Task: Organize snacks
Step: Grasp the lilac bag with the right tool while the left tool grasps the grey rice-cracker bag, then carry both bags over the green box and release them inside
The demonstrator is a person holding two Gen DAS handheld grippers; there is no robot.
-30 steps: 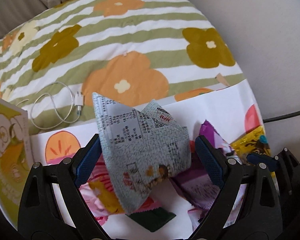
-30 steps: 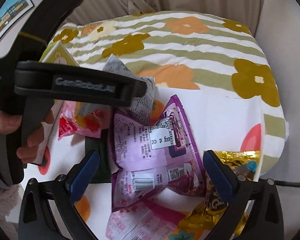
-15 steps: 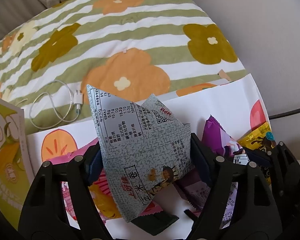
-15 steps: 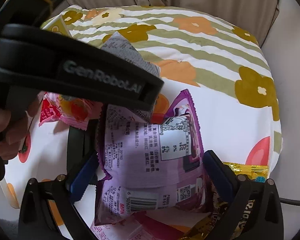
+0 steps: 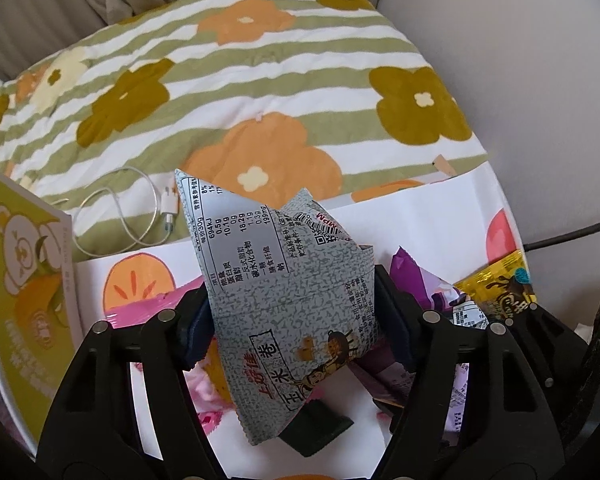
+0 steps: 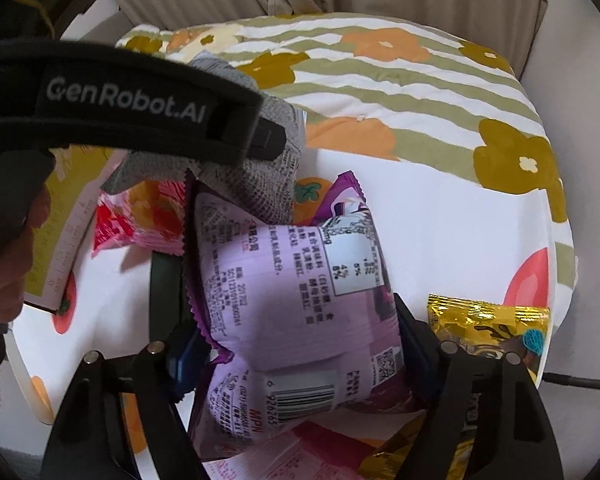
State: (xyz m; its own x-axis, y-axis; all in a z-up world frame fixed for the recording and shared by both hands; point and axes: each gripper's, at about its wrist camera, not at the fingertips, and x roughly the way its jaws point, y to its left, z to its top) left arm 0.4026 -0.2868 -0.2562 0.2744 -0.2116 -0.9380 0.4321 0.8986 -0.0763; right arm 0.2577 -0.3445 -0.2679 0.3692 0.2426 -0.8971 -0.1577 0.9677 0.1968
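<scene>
My left gripper (image 5: pixel 292 316) is shut on a grey snack bag (image 5: pixel 284 280) with printed text, held above the white fruit-print sheet (image 5: pixel 420 216). My right gripper (image 6: pixel 296 348) is shut on a purple snack bag (image 6: pixel 292 292), lifted just over the sheet (image 6: pixel 440 216). The left gripper's body (image 6: pixel 120 100) with the grey bag (image 6: pixel 260 184) shows at the upper left of the right wrist view. A pink-red snack bag (image 6: pixel 140 216), a gold snack bag (image 6: pixel 496 336) and a dark green packet (image 5: pixel 316 428) lie on the sheet.
A yellow-green bear-print box (image 5: pixel 24 292) stands at the left. A white charging cable (image 5: pixel 132 220) lies on the green-striped flower quilt (image 5: pixel 260 80) behind the sheet. More purple bags (image 5: pixel 432 292) lie at the right. A black cable (image 6: pixel 580 380) runs off at the right edge.
Both grippers closed on their bags: the left on the grey bag, the right on the purple bag. Both bags have been lifted and now sit closer to the cameras.
</scene>
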